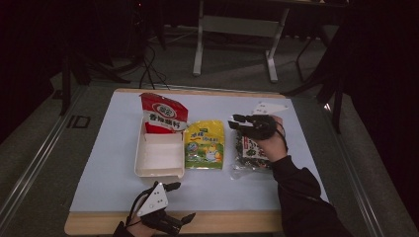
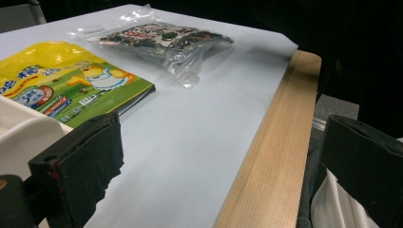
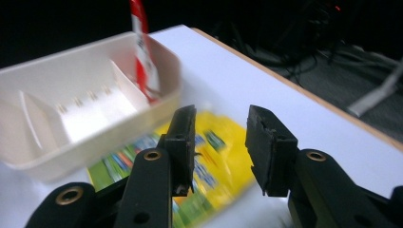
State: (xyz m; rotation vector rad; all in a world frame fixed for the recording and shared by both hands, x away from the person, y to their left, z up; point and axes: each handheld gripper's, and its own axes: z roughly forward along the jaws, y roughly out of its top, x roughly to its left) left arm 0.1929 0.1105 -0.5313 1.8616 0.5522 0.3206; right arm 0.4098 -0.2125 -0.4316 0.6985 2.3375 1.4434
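Motion blur smears the yellow packet, seemingly beneath the right gripper's narrow, empty fingers.

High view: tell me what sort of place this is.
Probably a lab or studio set up for recording: a wooden table under a white sheet sits in a dark room, with cables trailing across the floor and a metal stand behind it.

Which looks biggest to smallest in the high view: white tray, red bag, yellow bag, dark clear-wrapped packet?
1. white tray
2. red bag and yellow bag: much alike, and the red one stands partly inside the tray, so no ranking.
3. dark clear-wrapped packet, partly hidden by the right gripper.
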